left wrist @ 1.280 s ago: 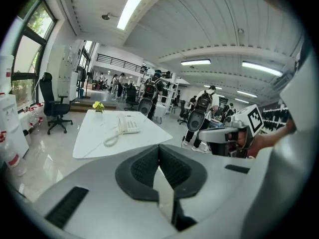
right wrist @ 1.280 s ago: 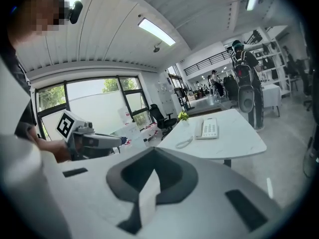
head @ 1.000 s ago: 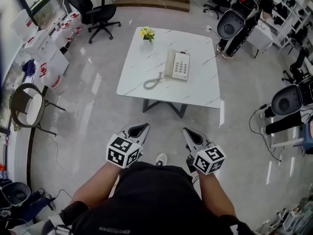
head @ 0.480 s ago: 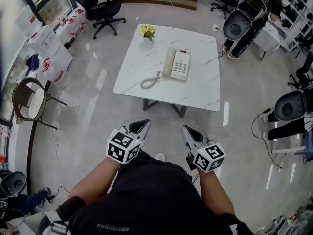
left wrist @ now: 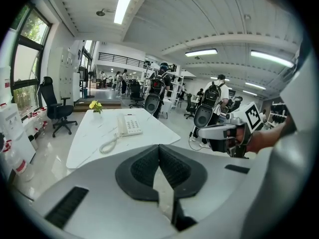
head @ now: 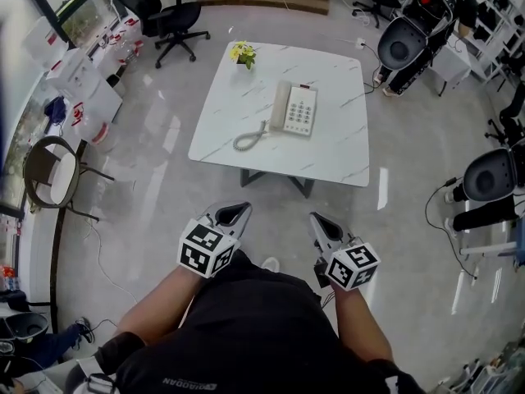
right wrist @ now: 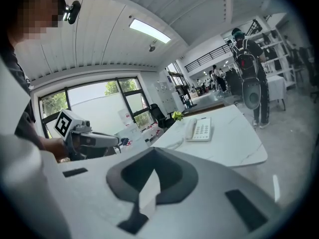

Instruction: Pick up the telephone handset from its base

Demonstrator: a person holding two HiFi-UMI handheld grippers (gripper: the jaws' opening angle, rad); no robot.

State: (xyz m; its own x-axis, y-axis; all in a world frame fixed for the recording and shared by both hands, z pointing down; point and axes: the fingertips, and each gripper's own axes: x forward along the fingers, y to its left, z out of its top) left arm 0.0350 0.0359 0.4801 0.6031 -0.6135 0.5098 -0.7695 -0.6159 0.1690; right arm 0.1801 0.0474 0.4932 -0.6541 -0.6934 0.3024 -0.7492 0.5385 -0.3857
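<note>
A white telephone (head: 296, 110) lies on the white marble table (head: 328, 154), seen far ahead in the head view. Its handset (head: 280, 105) rests on the base's left side, and a coiled cord (head: 248, 138) trails toward the table's near edge. My left gripper (head: 233, 216) and right gripper (head: 319, 223) are held side by side in front of my body, well short of the table, both shut and empty. The left gripper view shows the telephone (left wrist: 128, 125) beyond its closed jaws. From the right gripper view the telephone (right wrist: 201, 129) sits ahead to the right.
A small pot of yellow flowers (head: 244, 54) stands at the table's far left corner. A black office chair (head: 176, 19) and white boxes (head: 74, 80) are at the far left, a round chair (head: 49, 179) nearer. Dark machines (head: 406, 39) stand at the right.
The table and telephone have drifted slightly left and nearer in the head view as I step toward them. Both grippers stay shut in front of my body.
</note>
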